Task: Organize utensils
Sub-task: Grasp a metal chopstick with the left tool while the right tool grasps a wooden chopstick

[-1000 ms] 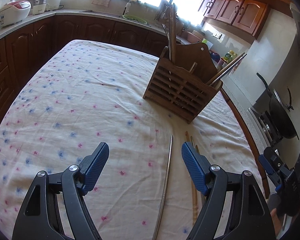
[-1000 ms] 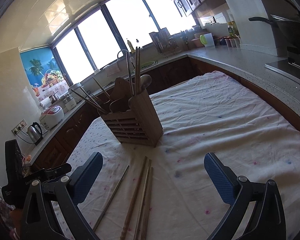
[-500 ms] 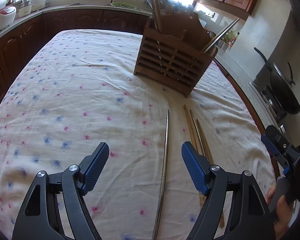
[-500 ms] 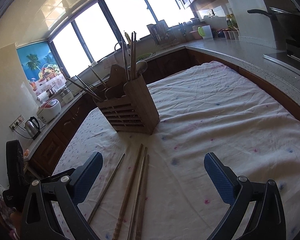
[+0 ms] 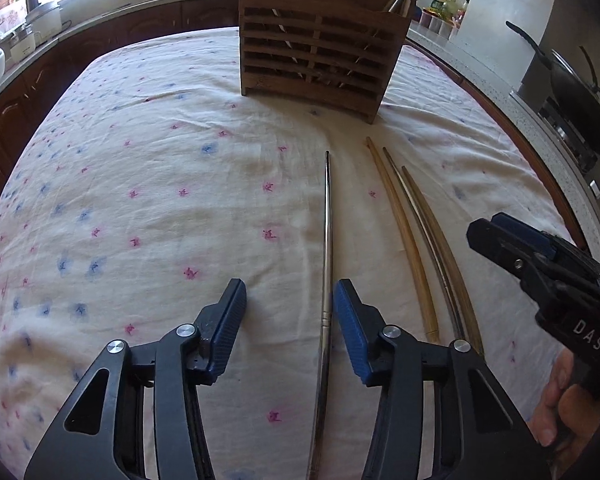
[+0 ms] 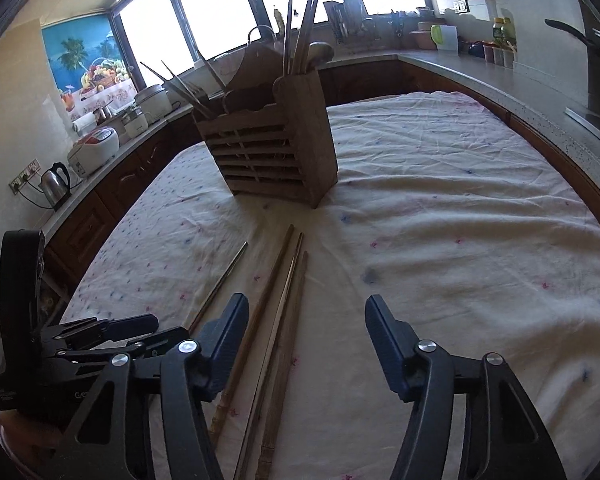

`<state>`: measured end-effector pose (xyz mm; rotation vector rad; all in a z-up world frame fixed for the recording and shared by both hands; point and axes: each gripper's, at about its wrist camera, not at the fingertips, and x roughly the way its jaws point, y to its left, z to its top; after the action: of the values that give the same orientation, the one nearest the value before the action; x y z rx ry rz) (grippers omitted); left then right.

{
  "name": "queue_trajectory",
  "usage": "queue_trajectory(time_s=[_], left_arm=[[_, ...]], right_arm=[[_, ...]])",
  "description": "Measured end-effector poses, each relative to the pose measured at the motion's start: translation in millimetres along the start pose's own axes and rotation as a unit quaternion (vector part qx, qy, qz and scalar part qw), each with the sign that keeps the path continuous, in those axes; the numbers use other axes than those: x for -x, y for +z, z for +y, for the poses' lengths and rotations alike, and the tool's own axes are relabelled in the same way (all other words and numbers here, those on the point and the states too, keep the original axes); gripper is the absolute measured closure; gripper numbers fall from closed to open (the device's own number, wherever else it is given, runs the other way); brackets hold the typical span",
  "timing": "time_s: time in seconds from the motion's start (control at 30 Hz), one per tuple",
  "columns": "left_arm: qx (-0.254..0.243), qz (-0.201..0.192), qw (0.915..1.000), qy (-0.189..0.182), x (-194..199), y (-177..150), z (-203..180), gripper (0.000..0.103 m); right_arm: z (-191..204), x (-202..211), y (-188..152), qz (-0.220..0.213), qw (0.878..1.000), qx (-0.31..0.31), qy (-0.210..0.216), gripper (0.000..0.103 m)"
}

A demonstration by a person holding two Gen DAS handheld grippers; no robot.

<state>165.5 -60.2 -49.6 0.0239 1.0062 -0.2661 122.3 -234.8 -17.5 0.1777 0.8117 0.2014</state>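
- L gripper (image 5: 287, 312): black frame w/ ribbed blue pads; jaws closing, now at a middling gap, straddling the steel chopstick (image 5: 327, 248) – rod lies between the pads, close to the right pad, contact can't be confirmed; nothing lifted
- Steel chopstick: thin, round, shiny metal, tapers to its far tip; lies flat on the cloth, pointing toward the holder
- R gripper (image 6: 306, 320): same build; jaws closing, about half wide; the three-stick group lies in the gap toward the left pad, pads not pressing on it
- Three-stick group: pale bamboo stick (image 5: 404, 236), a thin dark one w/ metallic glint (image 5: 422, 236) & a brown wooden one (image 5: 444, 240); long, slender, side by side, near-parallel, just right of the steel rod but apart from it; butt ends show carved rings in R wrist view
- Utensil holder (image 5: 320, 52): upright slatted wooden box w/ scalloped back board, at the far middle of the table; chopsticks & a ladle-like piece stick up out of it, some leaning left
- Tablecloth (image 5: 140, 168): cream fabric, wrinkled, small pink & blue flower print, covers the table
- Person's hand (image 5: 560, 408): near right in L wrist view, wrapped on the R gripper's handle
- Surroundings: dark wood cabinets, speckled counter, black wok (image 5: 580, 112) at right, kettle (image 6: 56, 182) & rice cooker (image 6: 94, 150) at left
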Motion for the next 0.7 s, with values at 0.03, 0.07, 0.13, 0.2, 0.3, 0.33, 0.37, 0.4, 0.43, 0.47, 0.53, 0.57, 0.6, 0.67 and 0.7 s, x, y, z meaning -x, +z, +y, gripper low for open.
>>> queue_trajectory(time_s=[0.03,0.07,0.13,0.2,0.3,0.33,0.37,0.4,0.43,0.47,0.53,0.57,0.6,0.67,0.7], left_arm=[[0.003,0.0,1.0,-0.003,0.8,-0.6,1.3,0.065],[0.007,0.001,0.9999,-0.007,1.6,-1.2,3.1,0.07],[0.013,0.004,0.9999,-0.011,3.7,-3.2,6.1,0.077],[0.016,0.007,0.9998,-0.013,6.9,-7.1,8.4,0.082],[0.012,0.01,0.9999,-0.006,12.9,-16.8,9.4,0.089],[0.011,0.01,0.9999,-0.007,15.3,-20.1,9.9,0.09],[0.012,0.012,0.9998,-0.009,17.2,-22.7,11.2,0.09],[0.016,0.015,0.9997,-0.013,19.0,-24.5,12.8,0.09],[0.02,0.018,0.9995,-0.018,20.0,-25.0,14.8,0.09],[0.027,0.021,0.9992,-0.023,20.3,-24.0,16.8,0.09],[0.035,0.021,0.9988,-0.029,19.8,-18.2,18.2,0.089],[0.033,0.018,0.9989,-0.026,19.5,-13.6,17.9,0.089],[0.031,0.014,0.9991,-0.025,18.9,-8.4,17.1,0.089],[0.024,0.01,0.9992,-0.03,15.5,3.2,13.8,0.089],[0.015,0.011,0.9993,-0.031,12.6,9.2,10.1,0.088]], right_arm=[[2.8,-5.8,-1.7,0.012,1.0,0.006,-0.001,0.053],[5.1,-11.8,-4.0,0.023,1.0,0.012,-0.003,0.056],[8.6,-24.2,-8.4,0.048,0.999,0.023,-0.013,0.076],[8.6,-25.3,-11.4,0.046,0.998,0.029,-0.022,0.085],[5.1,-21.7,-11.8,0.047,0.998,0.034,-0.021,0.09],[2.9,-20.1,-12.0,0.046,0.998,0.033,-0.022,0.09],[0.2,-19.3,-12.5,0.047,0.998,0.032,-0.027,0.09],[-3.3,-16.8,-13.2,0.046,0.998,0.03,-0.03,0.09],[-7.1,-15.4,-14.0,0.046,0.998,0.027,-0.035,0.089],[-11.4,-13.9,-14.6,0.046,0.998,0.02,-0.029,0.088],[-20.4,-12.4,-13.9,0.048,0.999,-0.006,-0.014,0.083],[-22.6,-12.8,-11.9,0.047,0.999,-0.015,-0.01,0.081],[-23.2,-12.4,-10.1,0.044,0.999,-0.015,-0.012,0.078],[-21.5,-12.9,-4.8,0.039,0.999,-0.011,-0.015,0.075],[-20.4,-13.9,-1.4,0.037,0.999,-0.009,-0.014,0.075]])
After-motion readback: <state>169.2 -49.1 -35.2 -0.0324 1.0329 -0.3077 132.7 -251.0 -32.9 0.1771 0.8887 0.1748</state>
